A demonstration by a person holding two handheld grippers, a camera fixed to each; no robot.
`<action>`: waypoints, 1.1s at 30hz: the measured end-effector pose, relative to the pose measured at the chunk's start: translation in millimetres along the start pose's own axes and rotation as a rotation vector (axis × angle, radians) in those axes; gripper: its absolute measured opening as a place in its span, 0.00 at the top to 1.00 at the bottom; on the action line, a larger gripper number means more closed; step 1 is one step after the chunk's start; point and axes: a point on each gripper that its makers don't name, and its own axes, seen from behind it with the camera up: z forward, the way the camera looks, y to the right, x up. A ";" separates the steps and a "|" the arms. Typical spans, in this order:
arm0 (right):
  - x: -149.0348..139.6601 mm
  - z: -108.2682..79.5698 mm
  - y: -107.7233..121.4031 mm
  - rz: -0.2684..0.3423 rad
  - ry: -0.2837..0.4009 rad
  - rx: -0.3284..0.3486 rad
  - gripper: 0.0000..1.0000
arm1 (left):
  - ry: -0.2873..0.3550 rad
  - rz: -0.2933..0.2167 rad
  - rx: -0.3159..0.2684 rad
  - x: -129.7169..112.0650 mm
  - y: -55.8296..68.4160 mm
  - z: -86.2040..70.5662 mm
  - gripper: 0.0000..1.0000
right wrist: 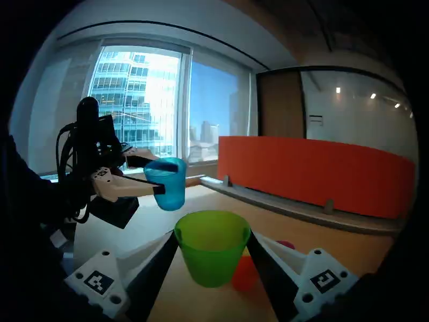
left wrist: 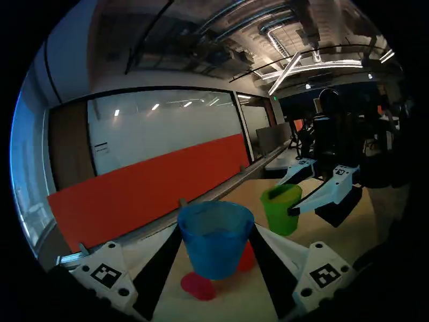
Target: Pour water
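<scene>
Over tabletop (left wrist: 236, 303), left tongs (left wrist: 217, 232) clamped on blue cup (left wrist: 214, 252), probably with water inside. Right tongs (right wrist: 213, 236) clamped on green cup (right wrist: 212, 257), ahead-right of left tongs. Risk: tilting too early, rims well apart, spilling onto red pieces (left wrist: 197, 285) under left tongs.

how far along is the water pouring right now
Done: the left gripper grips a translucent blue plastic cup and the right gripper a green plastic cup, both held above the wooden table. In hand: both cups are upright and apart. Left: tilting one over the other; no pour shows yet.
</scene>
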 end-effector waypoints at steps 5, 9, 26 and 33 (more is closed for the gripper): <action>-1.8 3.5 -5.4 0.004 -0.001 0.018 0.08 | 0.007 0.076 0.008 10.2 -0.1 4.9 0.15; -3.5 5.9 -10.0 0.004 -0.002 0.033 0.08 | 0.014 0.142 0.021 20.0 -1.6 7.7 0.14; -7.0 14.9 -29.7 -0.007 -0.014 0.083 0.08 | 0.013 0.312 0.029 42.1 3.4 15.7 0.15; -7.7 17.2 -34.9 -0.008 -0.014 0.098 0.08 | 0.013 0.368 0.039 49.2 1.8 15.3 0.14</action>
